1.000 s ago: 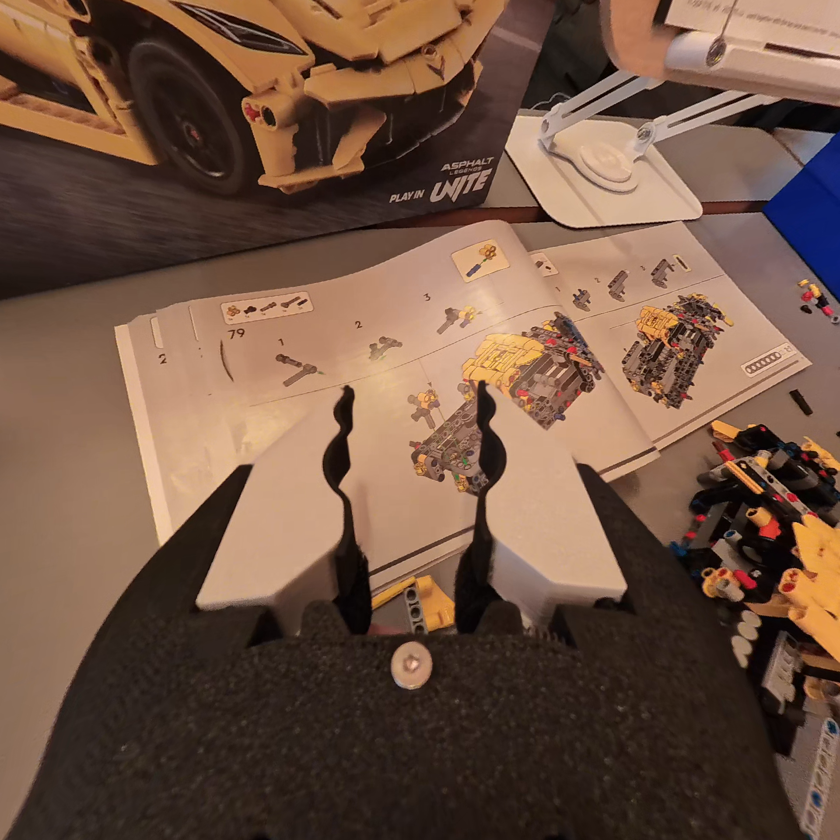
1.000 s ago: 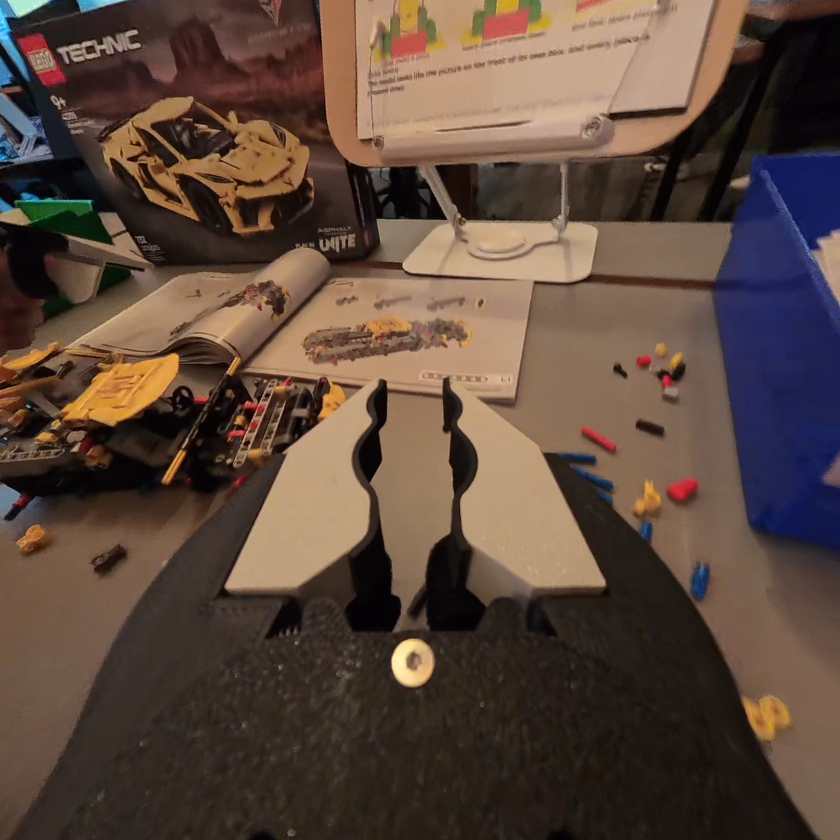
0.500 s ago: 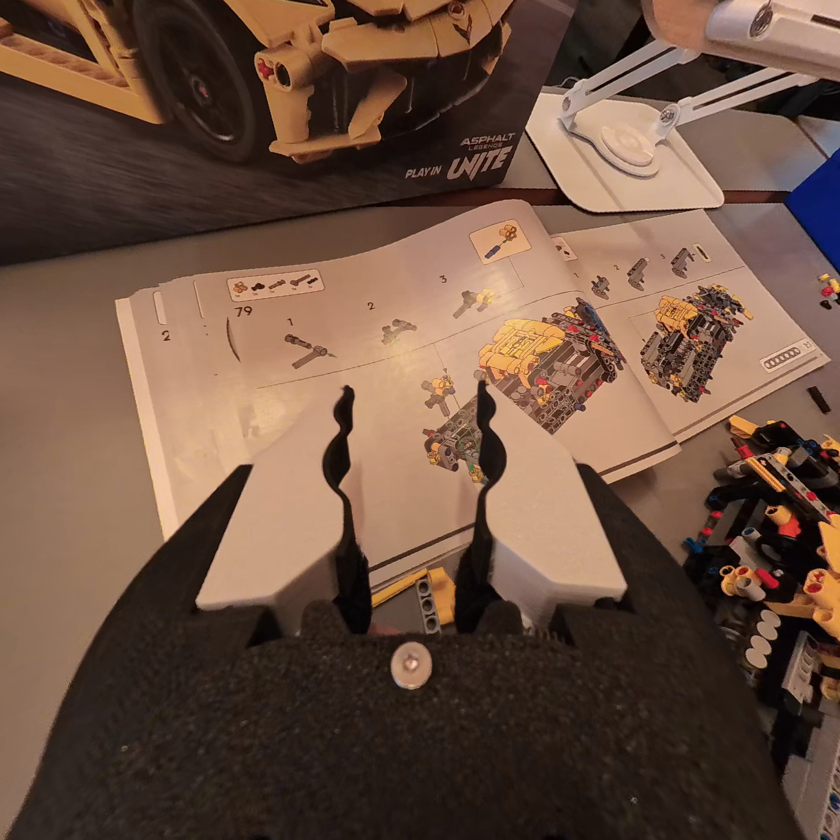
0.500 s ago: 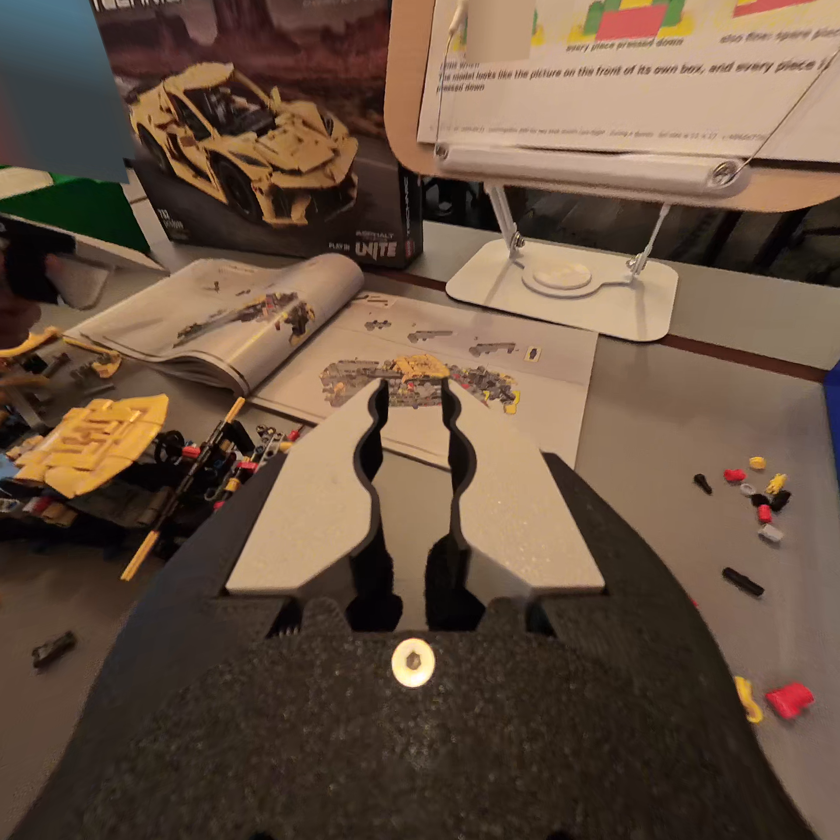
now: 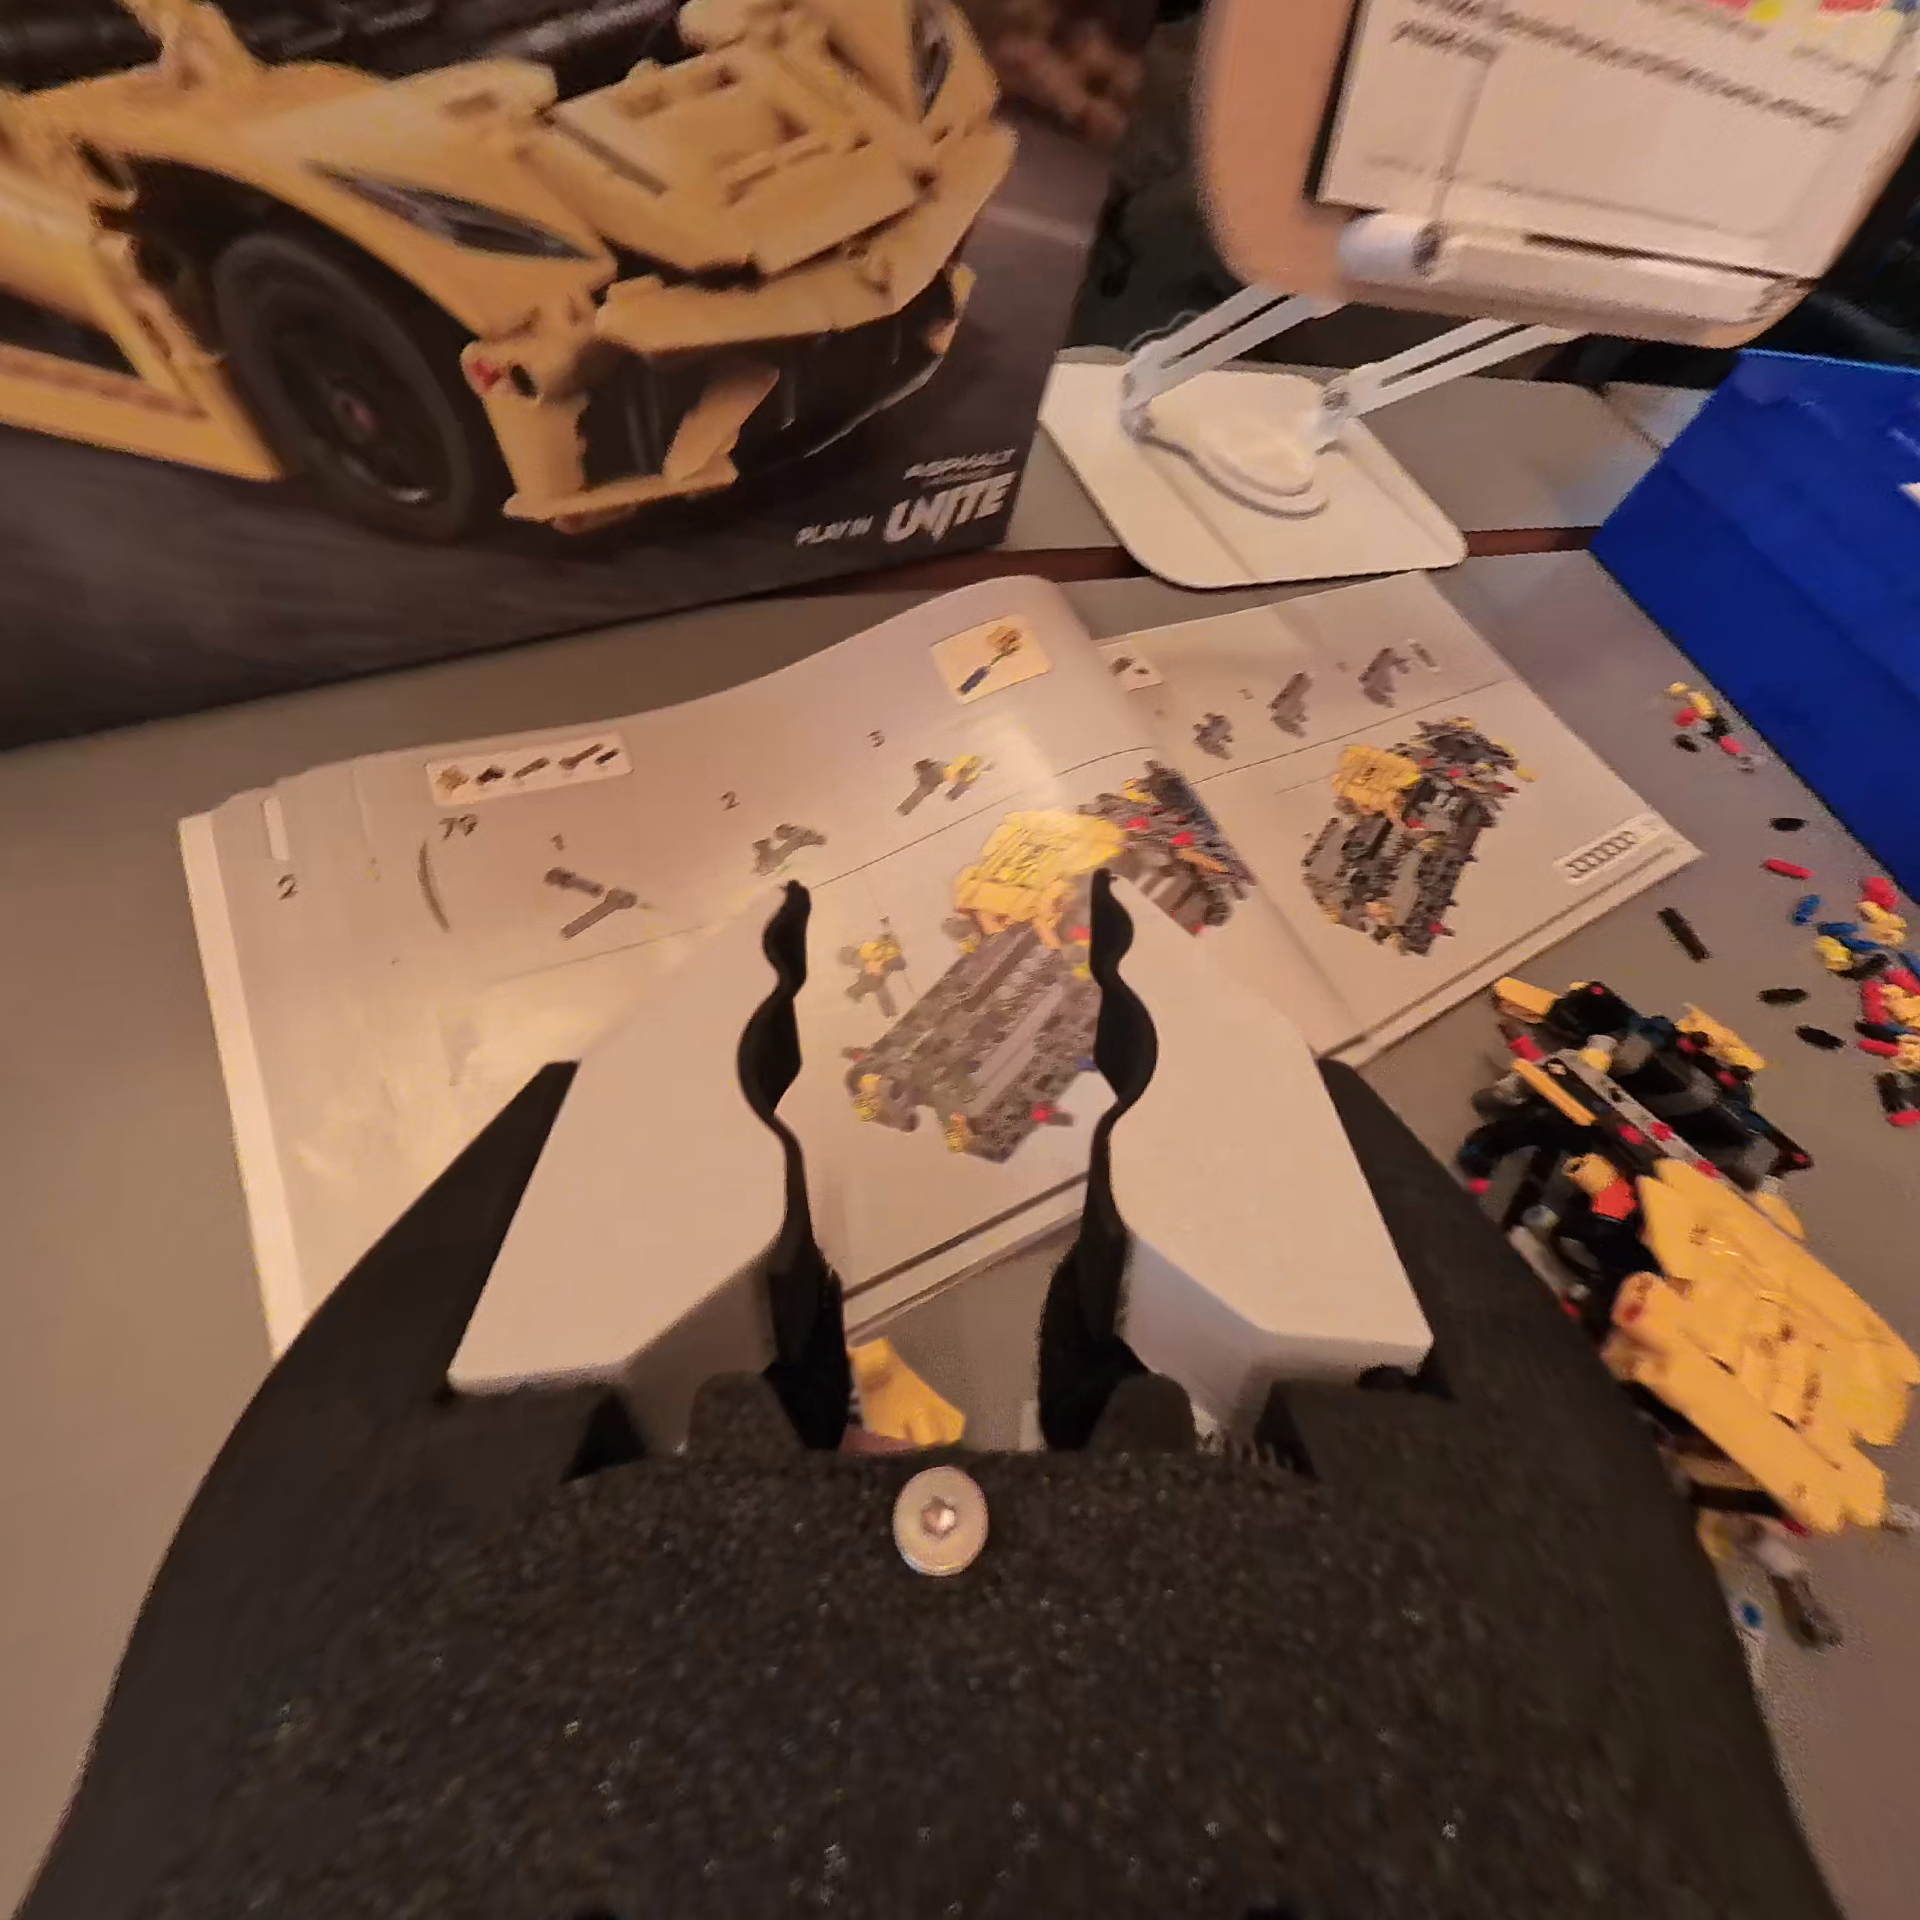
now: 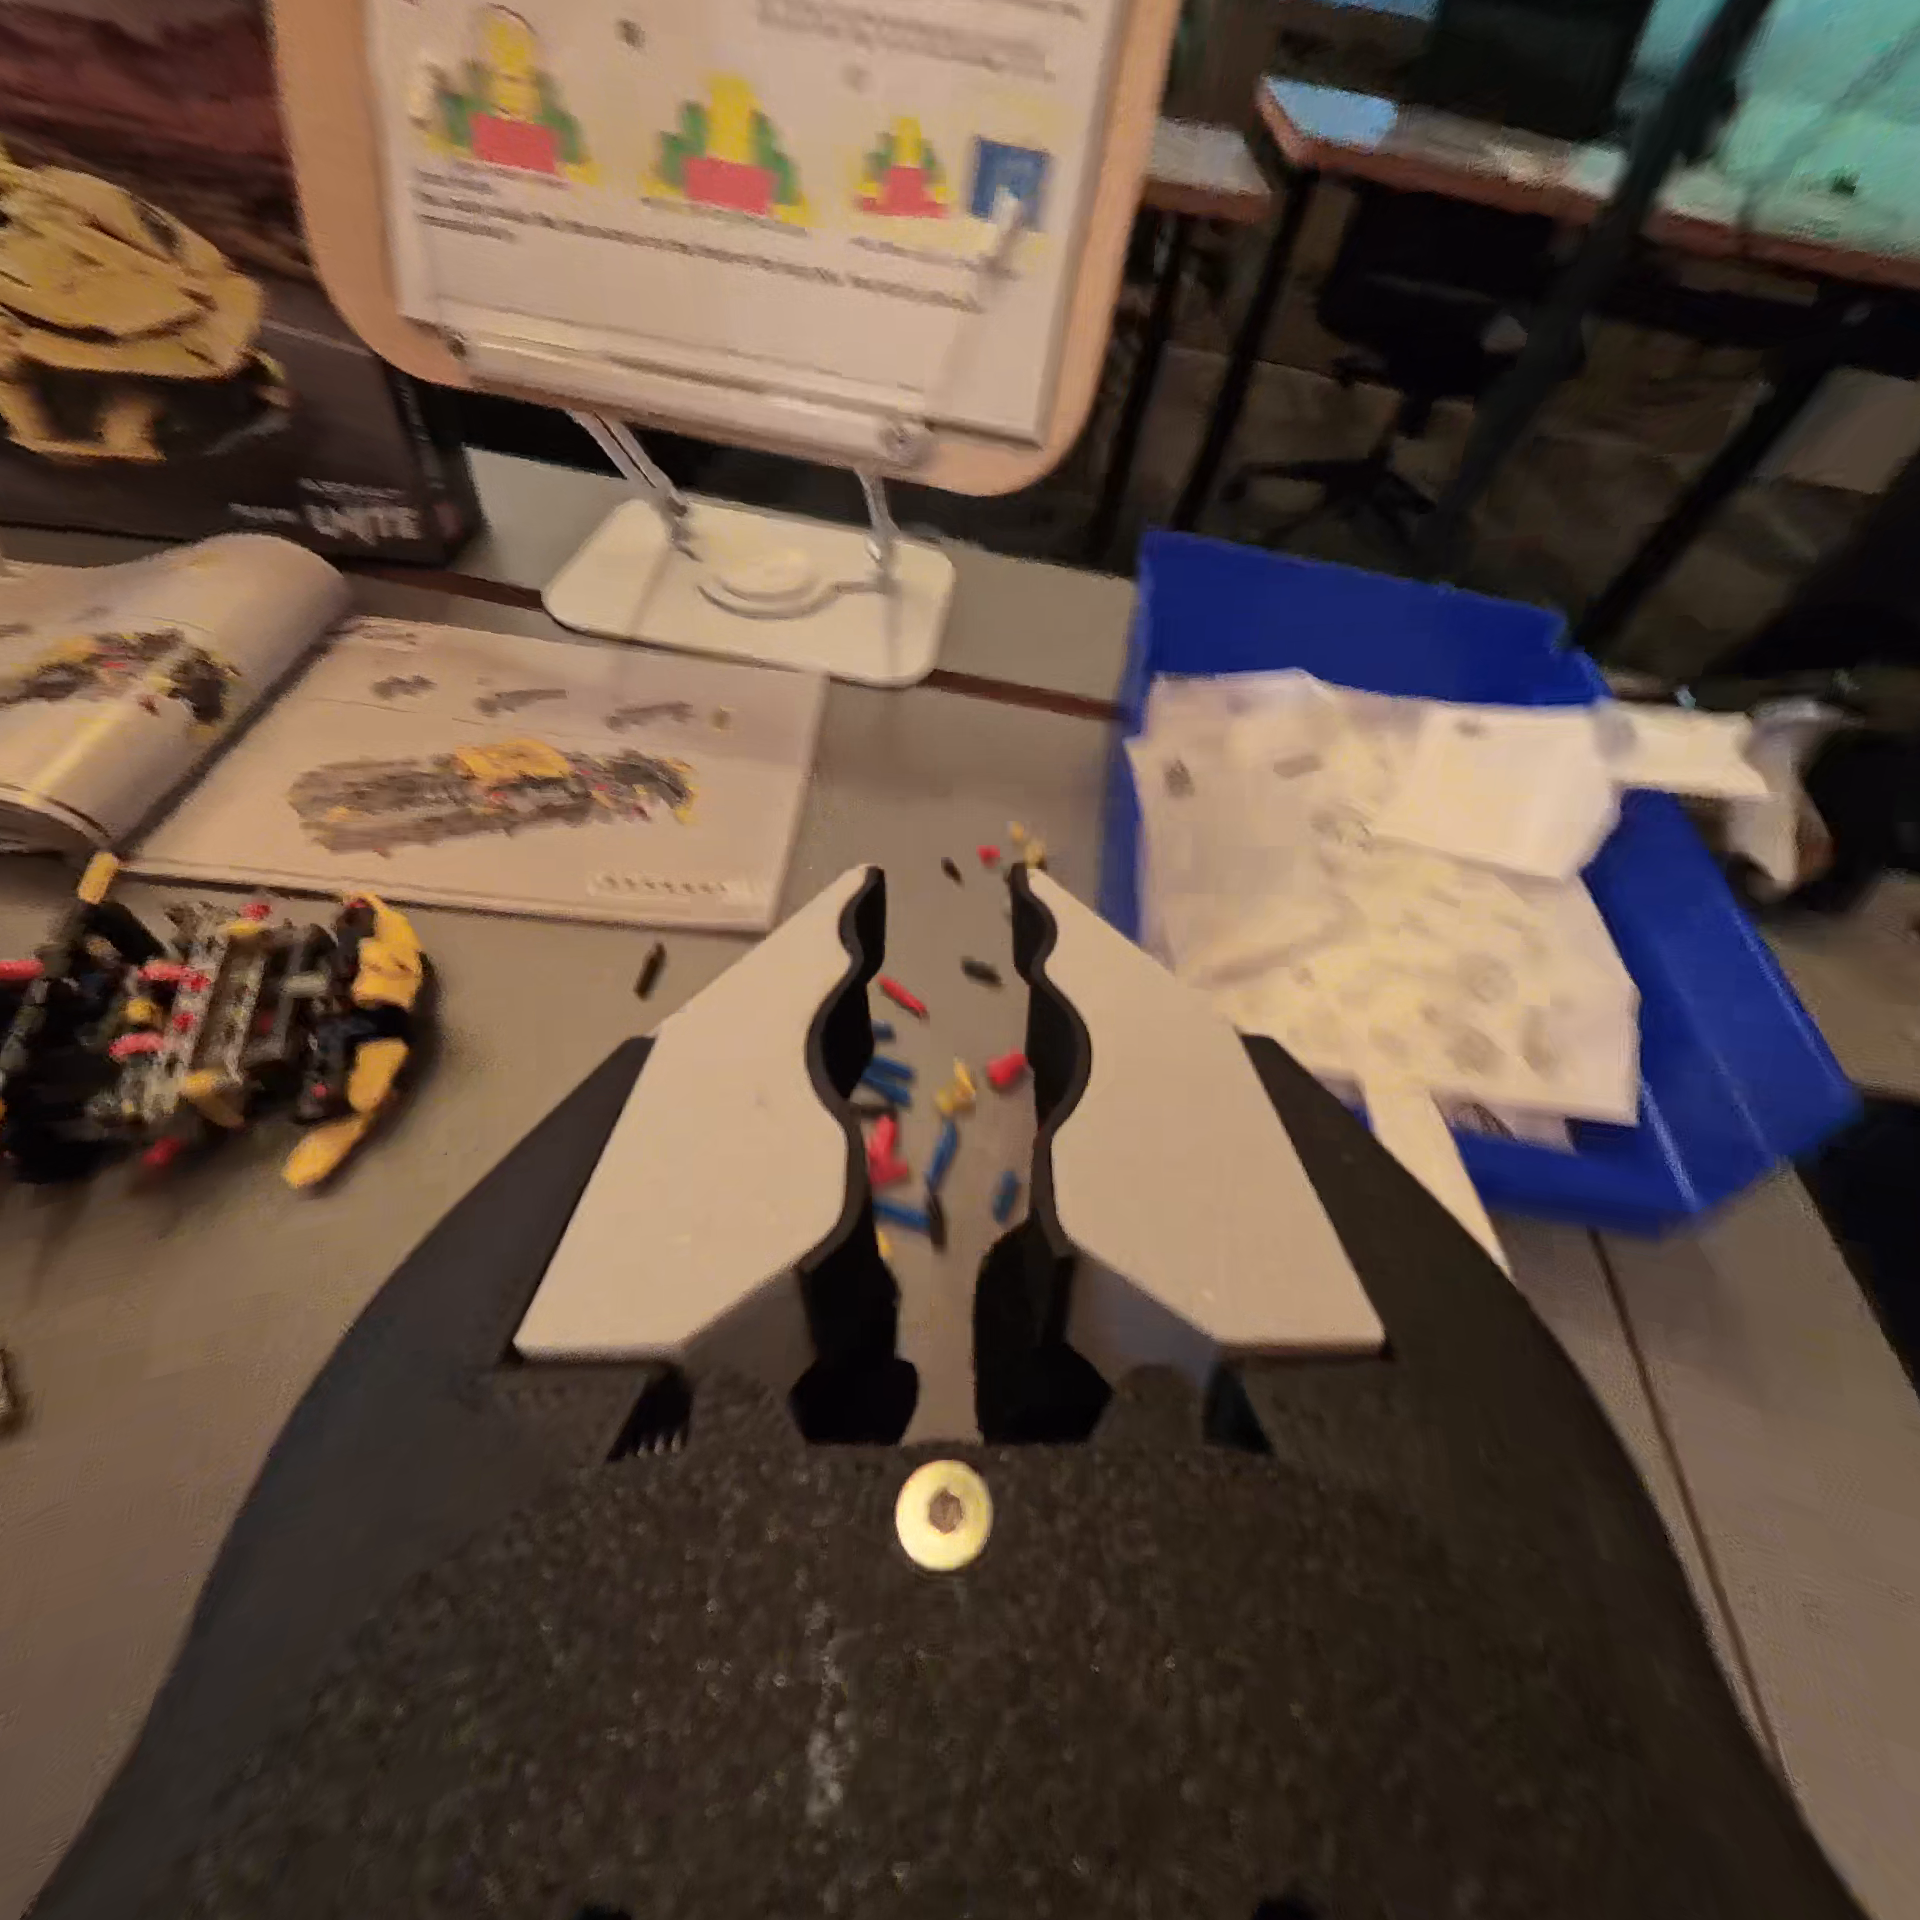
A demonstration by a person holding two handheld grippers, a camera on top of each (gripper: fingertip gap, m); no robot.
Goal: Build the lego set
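Part-picking step, I'd judge: right gripper empty, jaws apart over loose pins at 12 o'clock. Left gripper likewise, above manual. Next: descend, pinch one pin.

Left gripper jaws apart (nothing between), above open instruction booklet, half-built model right.

Your left claw shows smooth matt grey plastic fingers lined with black padding, bedded in rough, grainy black foam with a shiny metal screw. Below it the paper instruction booklet catches a soft sheen, on a matt grey tabletop. Past your right claw, glossy blue plastic bin, crinkled clear plastic bags, shiny little plastic pins.
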